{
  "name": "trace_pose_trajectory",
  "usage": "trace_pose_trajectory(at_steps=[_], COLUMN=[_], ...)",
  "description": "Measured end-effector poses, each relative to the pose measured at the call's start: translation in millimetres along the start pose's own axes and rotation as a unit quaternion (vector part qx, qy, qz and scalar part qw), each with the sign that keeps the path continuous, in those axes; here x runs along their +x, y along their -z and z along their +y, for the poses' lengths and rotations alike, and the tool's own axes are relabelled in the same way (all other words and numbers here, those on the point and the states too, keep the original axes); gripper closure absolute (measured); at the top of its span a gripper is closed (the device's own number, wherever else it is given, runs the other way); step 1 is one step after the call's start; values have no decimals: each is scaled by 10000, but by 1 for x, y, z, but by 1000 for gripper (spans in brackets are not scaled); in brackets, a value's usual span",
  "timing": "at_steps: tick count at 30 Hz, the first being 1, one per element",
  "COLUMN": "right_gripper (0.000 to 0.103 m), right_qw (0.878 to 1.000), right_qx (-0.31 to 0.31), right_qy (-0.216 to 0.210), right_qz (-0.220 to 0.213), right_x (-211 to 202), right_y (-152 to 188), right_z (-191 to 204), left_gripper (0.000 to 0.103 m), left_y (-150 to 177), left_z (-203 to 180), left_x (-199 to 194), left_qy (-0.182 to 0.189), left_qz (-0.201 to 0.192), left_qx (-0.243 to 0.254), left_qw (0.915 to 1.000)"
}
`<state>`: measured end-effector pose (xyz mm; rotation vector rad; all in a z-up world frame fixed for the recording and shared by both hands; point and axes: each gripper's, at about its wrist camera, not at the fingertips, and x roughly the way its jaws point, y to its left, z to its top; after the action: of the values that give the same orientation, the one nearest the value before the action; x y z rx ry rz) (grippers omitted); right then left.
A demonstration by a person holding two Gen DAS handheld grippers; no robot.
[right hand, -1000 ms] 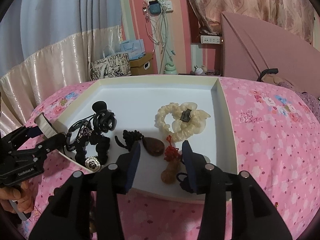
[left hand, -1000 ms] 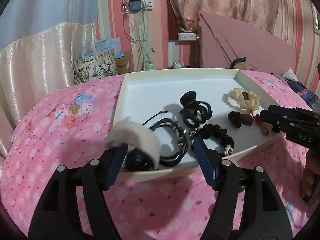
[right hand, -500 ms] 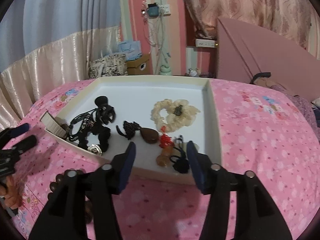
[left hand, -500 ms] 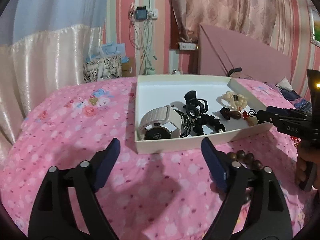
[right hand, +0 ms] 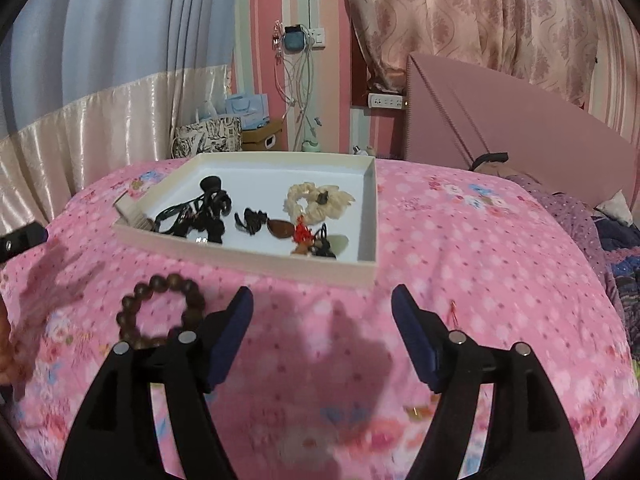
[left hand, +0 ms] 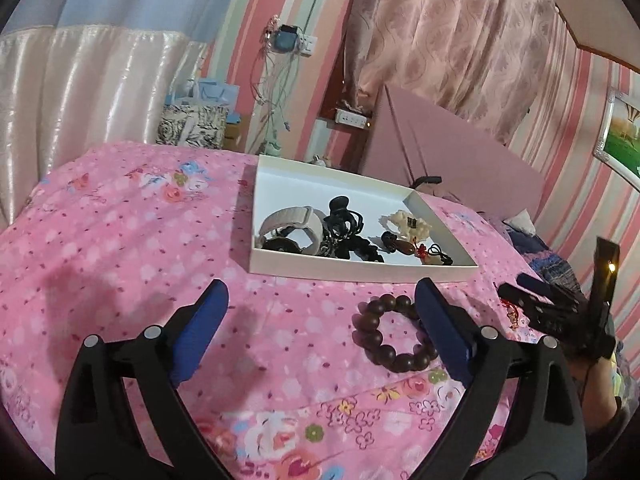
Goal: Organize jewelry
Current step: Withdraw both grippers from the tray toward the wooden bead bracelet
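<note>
A white tray [left hand: 360, 272] [right hand: 248, 256] sits on the pink bedspread. It holds a beige-strapped watch [left hand: 292, 226], a black hair claw [left hand: 340, 216] [right hand: 212, 200], a cream scrunchie [left hand: 404, 222] [right hand: 316, 202], a brown pendant with red knot [right hand: 288, 228] and black cords. A dark wooden bead bracelet [left hand: 394, 334] [right hand: 160, 308] lies on the bedspread in front of the tray. My left gripper [left hand: 320, 320] is open and empty, back from the tray. My right gripper [right hand: 322, 328] is open and empty, also back from the tray; it shows in the left wrist view [left hand: 556, 312].
A small red-tasselled item [left hand: 512, 312] [right hand: 454, 312] lies on the bedspread right of the bracelet. A pink headboard [right hand: 520, 128] stands at the back right. Bags and a box [right hand: 224, 132] stand behind the bed, by a cream curtain [left hand: 80, 88].
Both grippers have pulled back and up from the tray. The left one let the watch go into the tray. The right one opened wider. The bead bracelet has come into view.
</note>
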<state>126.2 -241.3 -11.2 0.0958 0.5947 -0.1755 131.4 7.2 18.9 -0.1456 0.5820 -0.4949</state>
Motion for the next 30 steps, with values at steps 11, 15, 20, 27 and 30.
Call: trace_pose_trajectory(at_steps=[11, 15, 20, 27, 30], right_gripper=[31, 28, 21, 19, 19], right_qw=[9983, 9976, 9960, 9963, 9957], right_qx=[174, 111, -36, 262, 447], right_qy=[217, 259, 421, 268, 194], right_qz=[-521, -626, -792, -767, -791], right_x=[-43, -48, -54, -54, -54], right_y=[31, 35, 37, 36, 37], right_z=[-15, -13, -7, -21, -28], left_gripper=[10, 10, 10, 10, 10], left_y=[12, 17, 25, 31, 31], left_z=[7, 8, 12, 4, 2], left_x=[-20, -13, -3, -2, -2], left_qy=[-345, -440, -554, -716, -797], left_qz=[-167, -120, -62, -73, -103], left_qx=[135, 208, 228, 464, 522], left_qw=[9992, 9987, 9982, 9963, 9954])
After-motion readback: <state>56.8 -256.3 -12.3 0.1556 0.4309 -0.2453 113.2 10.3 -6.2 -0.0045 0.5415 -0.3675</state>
